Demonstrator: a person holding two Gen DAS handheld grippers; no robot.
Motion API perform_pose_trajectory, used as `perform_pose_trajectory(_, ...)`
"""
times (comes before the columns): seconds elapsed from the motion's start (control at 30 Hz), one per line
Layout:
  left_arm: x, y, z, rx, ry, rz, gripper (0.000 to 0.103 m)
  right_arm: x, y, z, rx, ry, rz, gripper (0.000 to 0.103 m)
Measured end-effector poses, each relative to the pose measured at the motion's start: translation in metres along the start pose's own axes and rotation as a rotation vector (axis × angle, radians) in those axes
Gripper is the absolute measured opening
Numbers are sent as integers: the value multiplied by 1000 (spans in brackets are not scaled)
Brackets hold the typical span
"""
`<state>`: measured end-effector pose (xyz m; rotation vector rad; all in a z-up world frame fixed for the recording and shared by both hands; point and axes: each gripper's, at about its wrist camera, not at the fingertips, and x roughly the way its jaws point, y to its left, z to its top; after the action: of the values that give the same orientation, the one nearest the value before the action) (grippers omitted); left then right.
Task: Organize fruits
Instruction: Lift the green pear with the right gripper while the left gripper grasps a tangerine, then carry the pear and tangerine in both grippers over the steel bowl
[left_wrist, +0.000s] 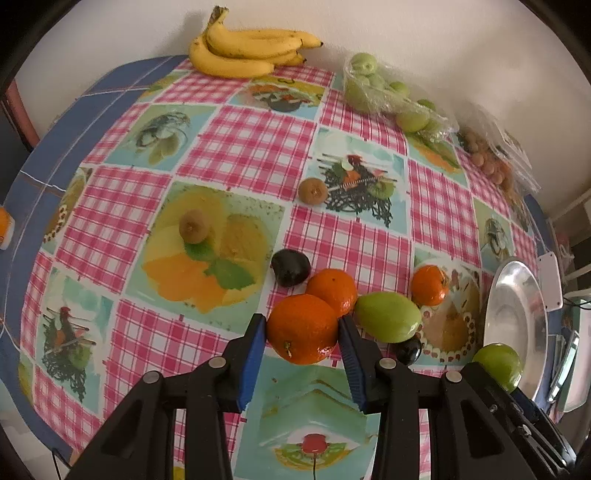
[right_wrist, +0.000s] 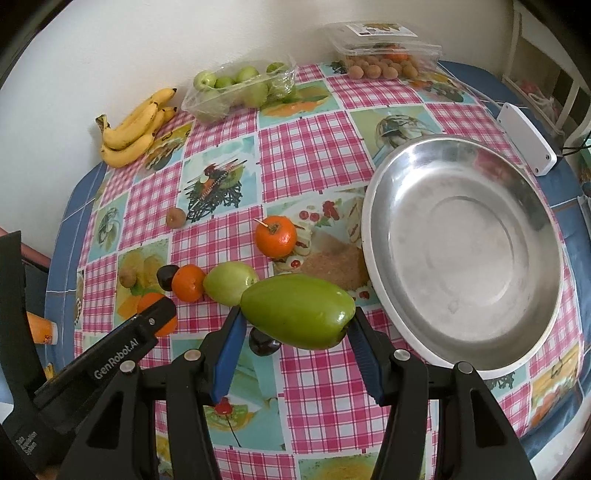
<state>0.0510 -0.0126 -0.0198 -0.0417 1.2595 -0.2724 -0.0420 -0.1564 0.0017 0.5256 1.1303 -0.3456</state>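
Gripping an orange (left_wrist: 302, 328) between its blue pads, your left hand-held gripper (left_wrist: 302, 332) has both fingers pressed against the fruit's sides, low over the counter (left_wrist: 258, 147) with its pink checked cloth. Your right hand-held gripper (right_wrist: 297, 325) is closed on a long green fruit (right_wrist: 297, 310), which lies crosswise between the pads just beside the rim of the silver bowl (right_wrist: 461, 251); in the left wrist view only an end of that fruit peeks over the bowl's edge. Right behind the held orange sits a second orange (left_wrist: 332, 290), touching it or nearly so, with a pale green fruit (left_wrist: 388, 315) just to its right and a dark plum-like fruit (left_wrist: 290, 266) to its left. A third orange (left_wrist: 429, 285) rests further toward the bowl, apart from the cluster. Another dark fruit (right_wrist: 263, 343) lies on the cloth under your right hand-held gripper. Two small brown fruits (left_wrist: 194, 226) sit separately in the middle of the counter. Along the wall you have a bunch of bananas (left_wrist: 247, 48), a clear tray of green apples (left_wrist: 384, 92) and a clear box of small brown fruits (right_wrist: 384, 62). A white block (right_wrist: 526, 142) lies just behind the bowl, which holds nothing.
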Motion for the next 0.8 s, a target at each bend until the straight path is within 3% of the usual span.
perform_pose_trajectory(0.4, -25, -15, 11, 31, -66, 15, 42, -16, -18, 10, 24, -18, -10, 58)
perform_pose_trajectory(0.8, -26, -87, 12, 197, -64, -10, 42, -30, -104, 18, 221, -39, -97, 58)
